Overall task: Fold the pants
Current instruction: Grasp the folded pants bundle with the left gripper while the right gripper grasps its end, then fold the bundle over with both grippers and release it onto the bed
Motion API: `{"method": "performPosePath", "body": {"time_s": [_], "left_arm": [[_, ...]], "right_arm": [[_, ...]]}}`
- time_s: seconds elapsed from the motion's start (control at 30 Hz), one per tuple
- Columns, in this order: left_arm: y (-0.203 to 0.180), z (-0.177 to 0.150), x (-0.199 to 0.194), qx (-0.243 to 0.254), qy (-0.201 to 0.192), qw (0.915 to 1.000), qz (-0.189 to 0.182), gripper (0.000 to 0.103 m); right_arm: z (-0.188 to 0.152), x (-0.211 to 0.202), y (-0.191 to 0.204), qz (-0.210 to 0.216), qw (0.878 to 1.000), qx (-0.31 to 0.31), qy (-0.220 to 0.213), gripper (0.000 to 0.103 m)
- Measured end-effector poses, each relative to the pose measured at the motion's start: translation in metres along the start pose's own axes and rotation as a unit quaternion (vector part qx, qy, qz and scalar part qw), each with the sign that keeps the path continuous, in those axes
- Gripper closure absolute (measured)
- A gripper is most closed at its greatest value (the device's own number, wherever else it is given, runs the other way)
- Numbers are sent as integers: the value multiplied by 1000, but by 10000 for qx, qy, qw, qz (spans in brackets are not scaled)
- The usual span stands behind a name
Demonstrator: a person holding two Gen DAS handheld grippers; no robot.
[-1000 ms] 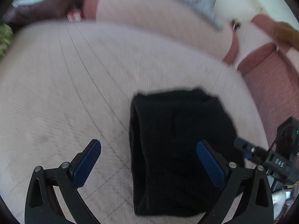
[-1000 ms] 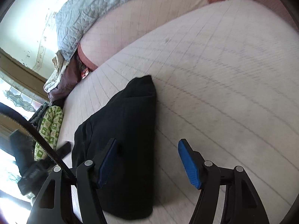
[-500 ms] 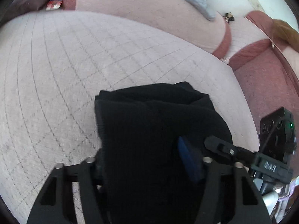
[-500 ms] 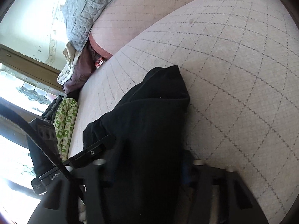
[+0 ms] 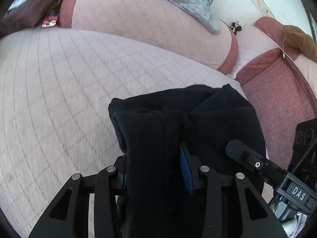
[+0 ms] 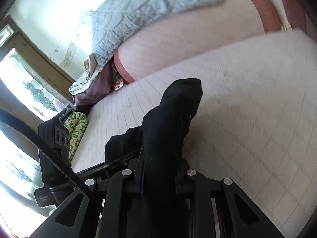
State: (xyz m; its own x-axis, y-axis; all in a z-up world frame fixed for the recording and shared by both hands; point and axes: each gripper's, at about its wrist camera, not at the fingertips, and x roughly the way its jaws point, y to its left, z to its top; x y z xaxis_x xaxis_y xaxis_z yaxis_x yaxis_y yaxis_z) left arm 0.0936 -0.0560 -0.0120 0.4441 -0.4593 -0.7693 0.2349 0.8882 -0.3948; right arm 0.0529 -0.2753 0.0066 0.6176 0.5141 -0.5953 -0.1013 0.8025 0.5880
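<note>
The black pants (image 5: 208, 115), a soft, limp, thick bundle on the quilted sofa seat (image 5: 59, 91), are pinched at their near edge by both the left gripper (image 5: 156, 170) and right gripper (image 6: 159, 176), jaws closed on fabric, likely sagging if lifted.

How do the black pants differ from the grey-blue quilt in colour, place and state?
The black pants are plain and dark; the grey-blue quilt is pale and stitched in diamonds. The pants are on the seat cushion, the quilt over the backrest. The left gripper and right gripper clamp the pants; nothing holds the quilt. Both are soft fabric.
</note>
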Motion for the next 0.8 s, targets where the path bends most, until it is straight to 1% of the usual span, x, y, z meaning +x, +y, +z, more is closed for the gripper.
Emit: {"method": "performPosePath", "body": {"time_s": [0.07,0.17,0.2,0.23,0.3,0.33,0.37,0.4,0.43,0.47,0.5,0.53,0.6,0.63,0.67,0.7,0.8], "left_arm": [[1,8,4,-60,-25,10000,19,62],[7,24,16,-280,-11,9996,-15,62],[9,31,24,-358,26,9993,-46,62],[13,30,26,-381,47,9992,-54,62],[18,35,46,-375,255,9990,30,57],[20,36,53,-393,350,9986,33,50],[24,36,58,-447,438,9980,-77,48],[26,36,59,-509,494,9973,-194,48],[30,37,57,-616,541,9960,-344,48],[34,39,54,-691,607,9947,-460,48],[35,39,51,-709,641,9941,-511,48],[36,40,45,-693,661,9940,-532,48],[36,41,23,-557,523,9956,-536,48],[35,41,7,-534,351,9964,-552,48],[33,42,0,-538,264,9966,-573,48],[29,42,-12,-551,114,9960,-688,48],[14,46,-18,-544,-24,9943,-920,46]], "right_arm": [[9,1,-2,-55,10000,-22,-74,81],[21,6,-12,-171,9997,53,-170,81],[25,9,-15,-224,9995,85,-192,81],[28,13,-24,-324,9992,145,-206,81],[28,19,-38,-438,9985,285,-155,79],[27,25,-49,-538,9976,444,-46,69],[25,30,-58,-669,9961,570,52,62],[22,33,-69,-793,9941,736,113,52],[21,32,-77,-818,9926,895,111,45],[21,30,-81,-779,9918,1010,112,44],[22,27,-81,-739,9917,1044,78,44],[24,24,-79,-787,9920,988,-15,44],[26,16,-73,-957,9919,814,-187,44],[26,11,-71,-1005,9916,760,-289,44],[26,5,-68,-1021,9910,760,-406,44],[25,-1,-66,-1009,9905,780,-523,44],[20,-14,-64,-852,9903,862,-674,44]]}}
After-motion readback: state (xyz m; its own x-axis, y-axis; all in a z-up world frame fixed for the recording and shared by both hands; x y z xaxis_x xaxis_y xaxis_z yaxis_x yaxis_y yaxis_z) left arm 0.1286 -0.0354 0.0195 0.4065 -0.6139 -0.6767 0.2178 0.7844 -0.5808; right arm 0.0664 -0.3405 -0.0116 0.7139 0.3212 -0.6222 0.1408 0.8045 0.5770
